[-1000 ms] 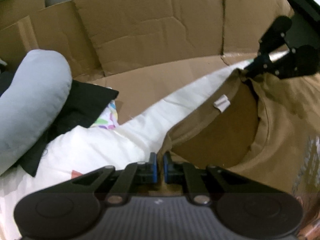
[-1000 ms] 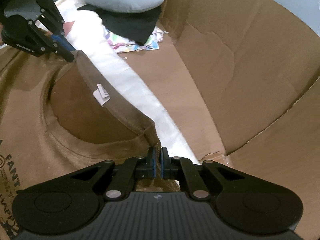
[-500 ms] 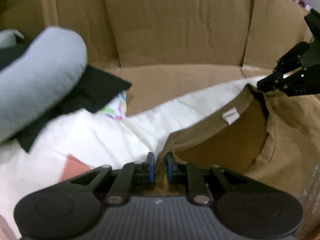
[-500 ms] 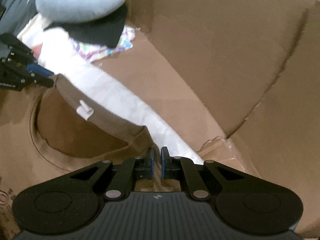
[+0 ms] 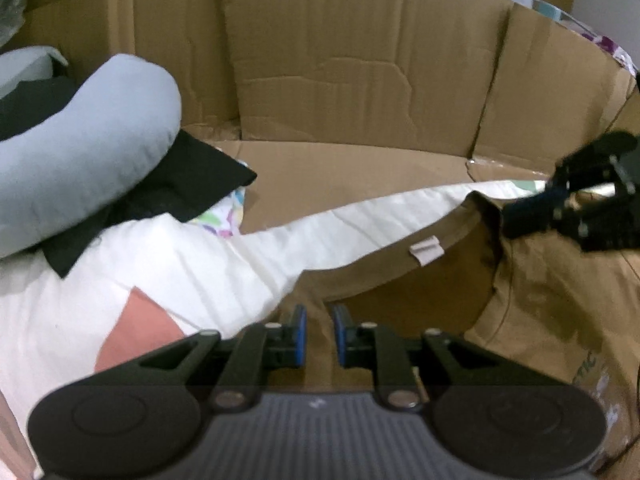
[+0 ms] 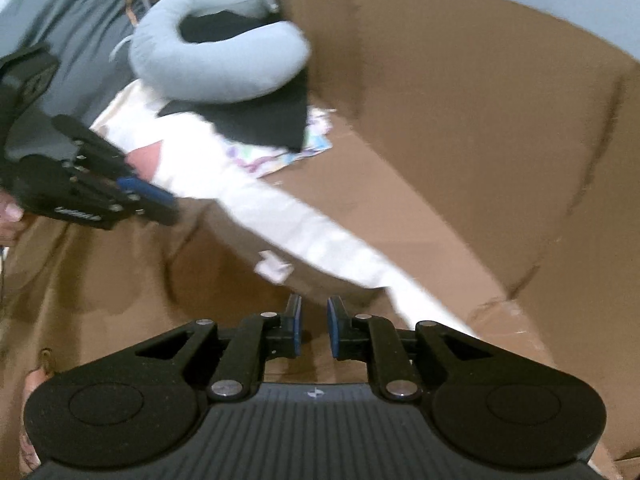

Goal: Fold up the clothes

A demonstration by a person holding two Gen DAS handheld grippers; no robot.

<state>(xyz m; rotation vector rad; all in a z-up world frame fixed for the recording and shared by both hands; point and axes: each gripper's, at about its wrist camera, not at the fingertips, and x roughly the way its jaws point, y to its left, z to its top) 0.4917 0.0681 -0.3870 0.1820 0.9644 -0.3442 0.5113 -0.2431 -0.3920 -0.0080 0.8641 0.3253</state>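
**Letting go at the shoulders of the brown T-shirt**

The brown T-shirt [image 5: 540,304] lies front-up on a white sheet [image 5: 224,256], its collar toward the cardboard wall [image 5: 360,80], the neck label [image 5: 427,249] showing inside the back of the neckline. The left gripper [image 5: 318,334] sits at one shoulder by the collar; its blue pads stand a little apart, with shirt cloth in the gap but no squeeze that I can make out, so it looks released. The right gripper [image 6: 313,330] is at the other shoulder, and its jaws are opening, cloth lying between them rather than pinched.

To my eye this is the end of the laying-out step: the shirt has been spread flat and both shoulders are being dropped. The fold itself does not appear begun.

Next, I'd guess, each gripper needs to lift clear without dragging the cloth, then take a fresh hold on a sleeve or side edge. The grey neck pillow [image 5: 80,136] and black cloth [image 5: 188,184] sit well off to the side, out of the way.
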